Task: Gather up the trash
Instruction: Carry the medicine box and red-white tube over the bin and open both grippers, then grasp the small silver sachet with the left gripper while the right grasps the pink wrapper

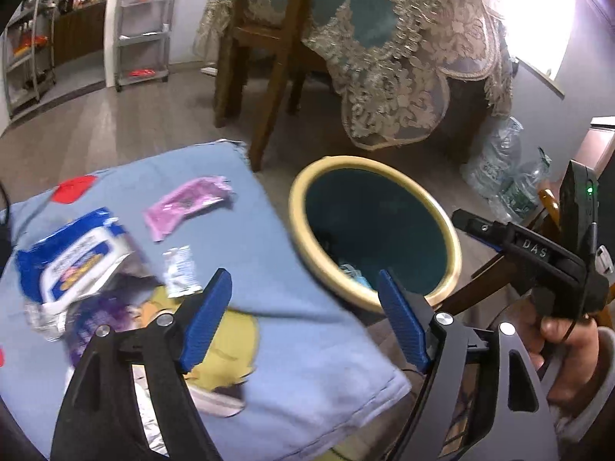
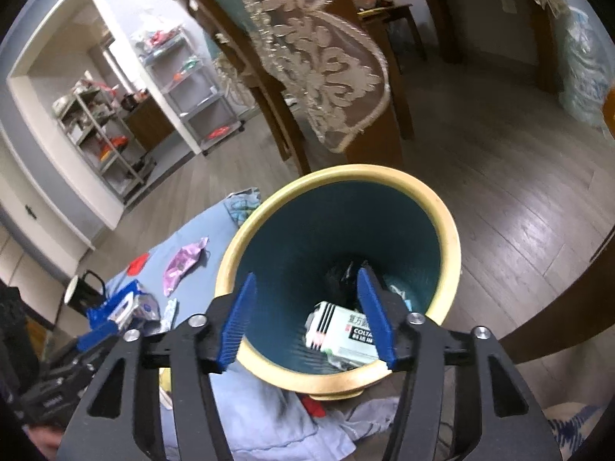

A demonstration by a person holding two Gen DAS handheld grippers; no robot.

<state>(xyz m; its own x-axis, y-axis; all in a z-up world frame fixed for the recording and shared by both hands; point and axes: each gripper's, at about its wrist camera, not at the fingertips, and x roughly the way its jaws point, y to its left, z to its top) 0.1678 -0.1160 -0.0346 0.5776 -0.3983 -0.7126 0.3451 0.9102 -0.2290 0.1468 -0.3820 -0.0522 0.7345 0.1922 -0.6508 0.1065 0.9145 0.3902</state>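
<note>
My left gripper (image 1: 303, 274) hangs open over a light blue cloth (image 1: 307, 345), with nothing between its blue pads. On the cloth to its left lie a blue and white wipes pack (image 1: 77, 257), a pink wrapper (image 1: 188, 201), a small clear wrapper (image 1: 178, 269) and a purple wrapper (image 1: 100, 311). A teal bin with a cream rim (image 1: 298, 207) stands at the cloth's right edge. My right gripper (image 2: 307, 273) is open above the bin's rim (image 2: 449, 230), holding nothing. Inside the bin lie a white box (image 2: 342, 334) and dark scraps. The pink wrapper (image 2: 180, 265) and wipes pack (image 2: 123, 307) show to the left.
A wooden chair (image 1: 265, 77) and a table draped in lace cloth (image 1: 403, 77) stand behind the bin. Bagged plastic bottles (image 1: 499, 169) sit at the right. A dark mug (image 2: 82, 290) stands at the cloth's left edge. Metal shelves (image 2: 192, 88) line the far wall.
</note>
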